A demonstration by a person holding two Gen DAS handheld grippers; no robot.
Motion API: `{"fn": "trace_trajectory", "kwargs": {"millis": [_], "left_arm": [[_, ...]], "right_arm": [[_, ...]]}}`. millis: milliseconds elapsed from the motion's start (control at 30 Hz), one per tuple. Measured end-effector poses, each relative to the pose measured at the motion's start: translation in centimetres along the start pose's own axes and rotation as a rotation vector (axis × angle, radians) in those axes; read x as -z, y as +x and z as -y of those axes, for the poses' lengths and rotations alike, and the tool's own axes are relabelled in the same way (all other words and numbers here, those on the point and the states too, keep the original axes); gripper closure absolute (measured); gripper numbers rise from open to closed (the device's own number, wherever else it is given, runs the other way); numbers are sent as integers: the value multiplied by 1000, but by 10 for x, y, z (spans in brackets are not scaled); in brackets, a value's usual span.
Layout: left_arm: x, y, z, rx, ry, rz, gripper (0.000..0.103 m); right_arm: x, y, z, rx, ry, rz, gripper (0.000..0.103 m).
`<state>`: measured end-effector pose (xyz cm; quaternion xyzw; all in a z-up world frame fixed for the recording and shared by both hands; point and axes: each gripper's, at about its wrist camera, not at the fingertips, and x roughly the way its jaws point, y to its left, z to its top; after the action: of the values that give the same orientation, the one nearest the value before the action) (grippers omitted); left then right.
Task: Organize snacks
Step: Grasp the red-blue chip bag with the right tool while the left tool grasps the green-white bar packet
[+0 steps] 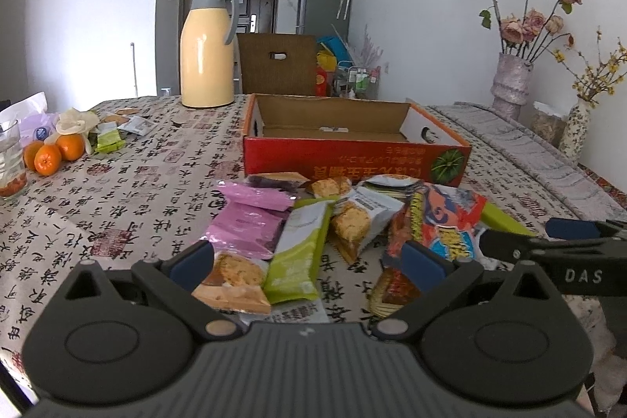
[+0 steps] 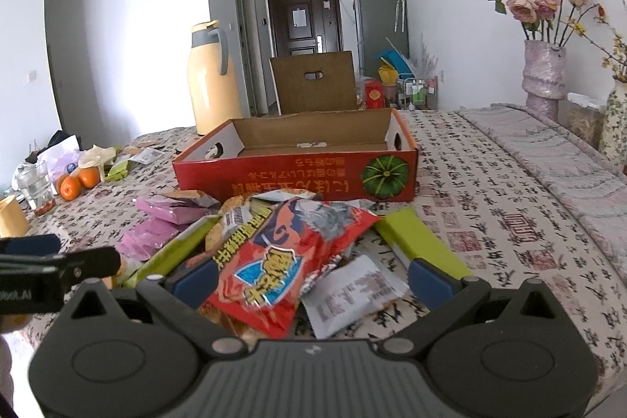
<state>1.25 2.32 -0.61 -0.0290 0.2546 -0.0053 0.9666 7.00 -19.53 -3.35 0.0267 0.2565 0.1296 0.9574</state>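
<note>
Left hand-held gripper [image 1: 307, 263] and right hand-held gripper [image 2: 313, 275] both spread wide, holding nothing, over snack packets [image 1: 309, 234], red box [image 1: 352, 159] beyond.

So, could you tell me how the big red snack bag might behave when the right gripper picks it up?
The red snack bag looks crinkled and puffy, so probably light and floppy. Its glossy film may slip between the pads. It overlaps the white packet, which might shift.
</note>
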Motion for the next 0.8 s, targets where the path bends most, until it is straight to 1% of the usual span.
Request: {"fn": "trace_trajectory", "kwargs": {"millis": [200,400,633,800], "left_arm": [[-6,12,-23,-29,-26,-2,0],[-10,25,-41,-49,-33,-18,0],[-11,38,-54,-64,-47,-47,0],[-11,45,-58,-63,-61,-59,0]], "right_arm": [[-12,28,-17,10,-6,-17,0],[-22,57,-33,47,4,-48,0],[-24,87,-35,93,35,-105,0],[-24,95,-34,120,34,-116,1]]}}
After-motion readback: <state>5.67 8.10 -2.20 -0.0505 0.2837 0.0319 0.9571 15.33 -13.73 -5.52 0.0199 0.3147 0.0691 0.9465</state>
